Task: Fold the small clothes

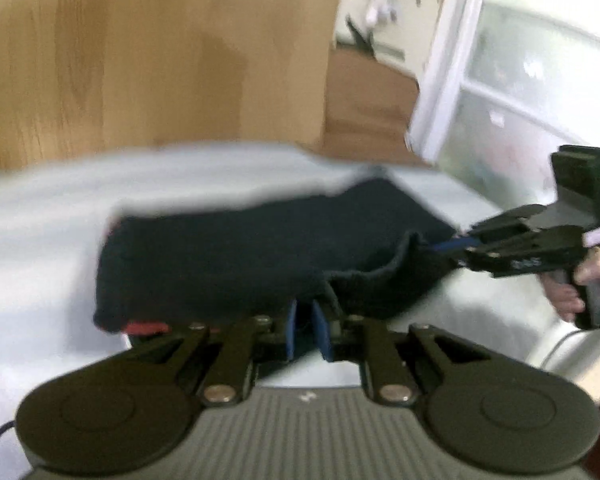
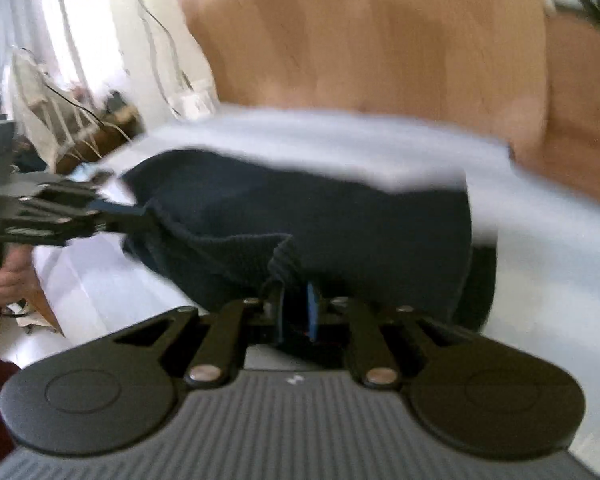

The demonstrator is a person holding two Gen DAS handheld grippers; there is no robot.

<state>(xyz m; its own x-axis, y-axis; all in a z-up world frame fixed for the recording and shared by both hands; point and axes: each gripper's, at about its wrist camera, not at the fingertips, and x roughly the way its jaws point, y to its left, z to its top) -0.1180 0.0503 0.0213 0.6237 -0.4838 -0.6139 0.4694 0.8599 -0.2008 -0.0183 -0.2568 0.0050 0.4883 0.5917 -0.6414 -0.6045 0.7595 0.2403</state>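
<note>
A dark navy knitted garment (image 1: 240, 252) lies partly lifted over a white surface (image 1: 40, 240). My left gripper (image 1: 306, 310) is at its near hem, with the blue pads (image 1: 292, 332) shut on a fold of the fabric. At the right, my right gripper (image 1: 440, 246) pinches another corner of the same garment, held by a hand (image 1: 568, 300). In the right wrist view the garment (image 2: 300, 208) hangs from my right gripper (image 2: 296, 300), which is shut on its ribbed edge. My left gripper (image 2: 140, 212) grips the left corner there. Both views are blurred.
A wooden panel (image 1: 140, 60) stands behind the white surface. A glazed white door (image 1: 520, 92) is at the right. Cables and clutter (image 2: 80, 120) lie at the left of the right wrist view. A red patch (image 1: 146, 326) shows under the garment's near left edge.
</note>
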